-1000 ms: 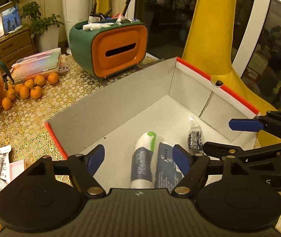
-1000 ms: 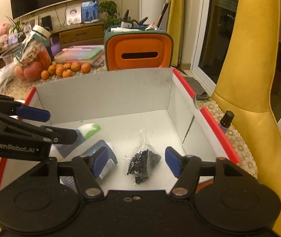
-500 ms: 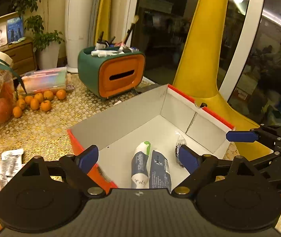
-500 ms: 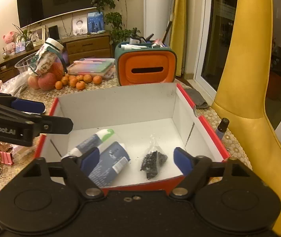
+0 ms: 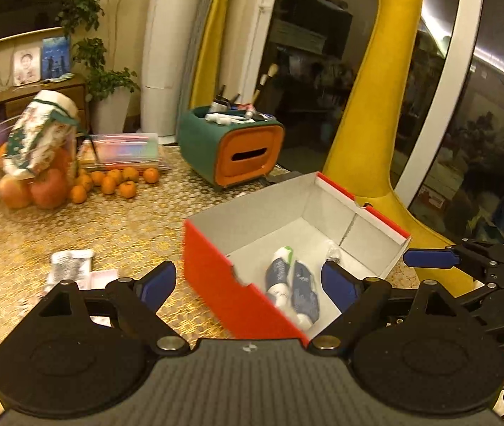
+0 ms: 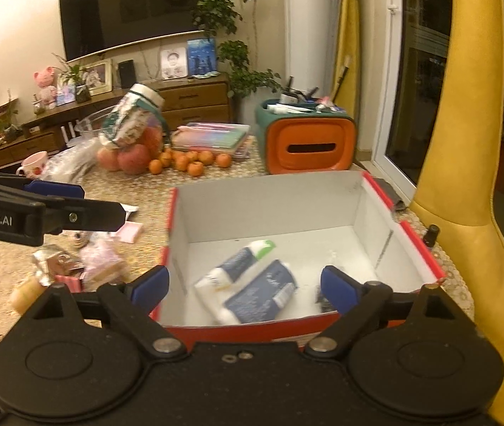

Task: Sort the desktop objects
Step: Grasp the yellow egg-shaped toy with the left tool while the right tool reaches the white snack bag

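Lying in the red box (image 6: 411,234) near the table's right edge: two tubes (image 6: 252,284) and a dark bag (image 5: 332,250). Both grippers, left (image 5: 248,285) and right (image 6: 244,285), hover spread, empty. Only the right wrist view shows the clutter (image 6: 85,266) left of the box.

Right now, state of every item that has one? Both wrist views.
Left tongs: open, empty, above the table beside the box.
Right tongs: open, empty, over the box's near edge.
Box: open, no lid on it, upright on the table.
Green-capped tube: lying flat inside the box.
Blue pack: lying flat in the box, beside the tube.
Small black bag: lying inside the box.
Organizer: upright, holding brushes and tubes.
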